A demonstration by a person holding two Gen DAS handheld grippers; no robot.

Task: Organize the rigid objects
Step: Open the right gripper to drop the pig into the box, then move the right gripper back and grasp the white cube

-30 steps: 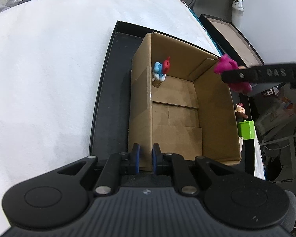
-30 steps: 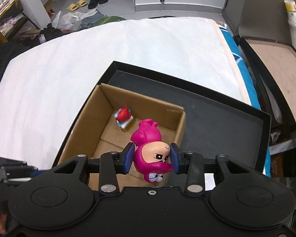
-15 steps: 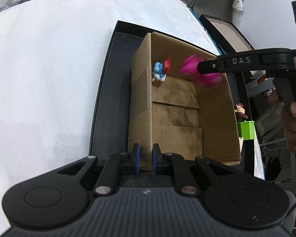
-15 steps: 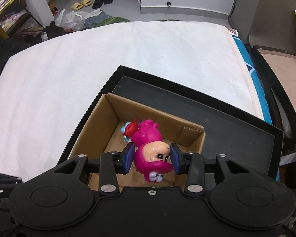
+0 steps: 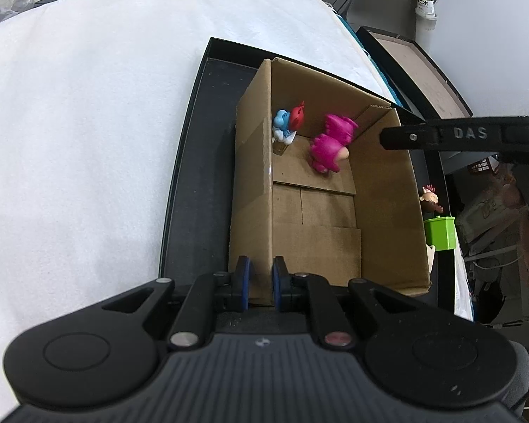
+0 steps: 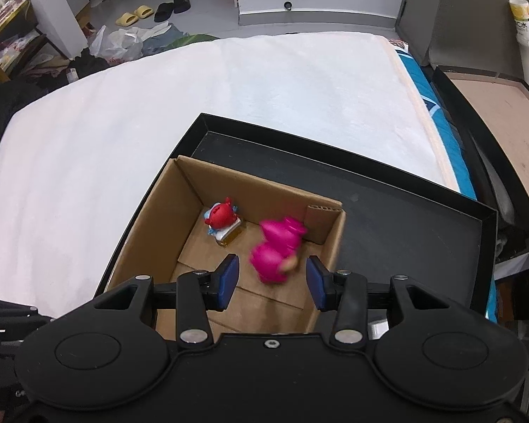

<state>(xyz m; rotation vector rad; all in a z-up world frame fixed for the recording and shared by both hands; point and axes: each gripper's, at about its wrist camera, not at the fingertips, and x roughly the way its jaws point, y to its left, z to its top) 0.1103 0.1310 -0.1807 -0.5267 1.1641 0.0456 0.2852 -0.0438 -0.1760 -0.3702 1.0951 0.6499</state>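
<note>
Your right gripper (image 6: 271,279) has just been opening: its blue pads stand apart with nothing pressed between them, and the pink toy (image 5: 330,148) shows below them, blurred in the right wrist view, so it looks loose and may be tumbling. In the left wrist view it lies on the floor of the cardboard box (image 5: 388,211), at the far end, just beside the red and blue toy (image 5: 288,124) in the far corner. Your left gripper (image 5: 260,280) is pinched on the near wall of the box and steadies it.

What could go wrong: if the pink toy bounces or rolls, it may knock the red and blue toy over, or wedge against the folded flap in the far right corner. If you let the box wall go too soon, or tug it, the box could slide on the black tray (image 5: 194,162) under it. A third little figure on a green block (image 5: 437,224) stands outside the box on the right; your right arm could brush it off as you draw back.

The pink toy seems to lie on its side, its long axis running roughly from the far wall toward you, face end nearer you and to the right. The blur makes its final pose uncertain.
</note>
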